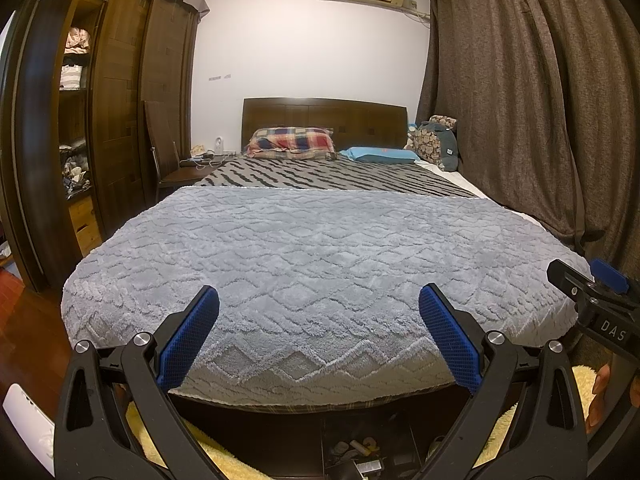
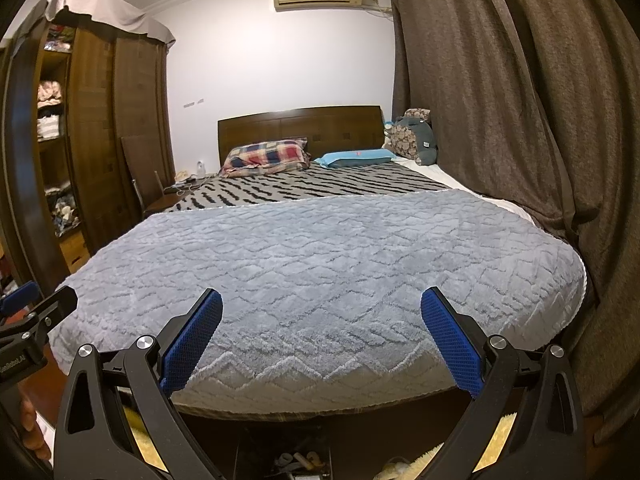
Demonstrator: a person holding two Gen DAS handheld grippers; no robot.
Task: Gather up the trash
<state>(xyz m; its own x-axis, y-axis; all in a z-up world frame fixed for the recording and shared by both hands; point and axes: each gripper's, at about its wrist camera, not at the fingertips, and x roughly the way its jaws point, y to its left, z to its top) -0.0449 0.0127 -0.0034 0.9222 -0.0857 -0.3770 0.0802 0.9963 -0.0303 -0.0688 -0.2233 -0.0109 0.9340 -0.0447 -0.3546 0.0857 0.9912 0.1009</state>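
Our left tool point(image 1: 319, 300) and right tool point(image 2: 322, 302) are both wide apart and hold nothing, ready to grab. We see no trash on the grey blanket point(image 1: 320, 248); small bits lie at 6 o'clock under the bed point(image 2: 320, 408).

Ahead of both pairs of fingers stands a bed point(image 1: 440, 390) with a grey plush blanket point(image 1: 312, 264) spread over its near half. Beyond lie a zebra-striped cover point(image 1: 332, 176), a plaid pillow point(image 1: 292, 143) and a blue pillow point(image 1: 380, 155).
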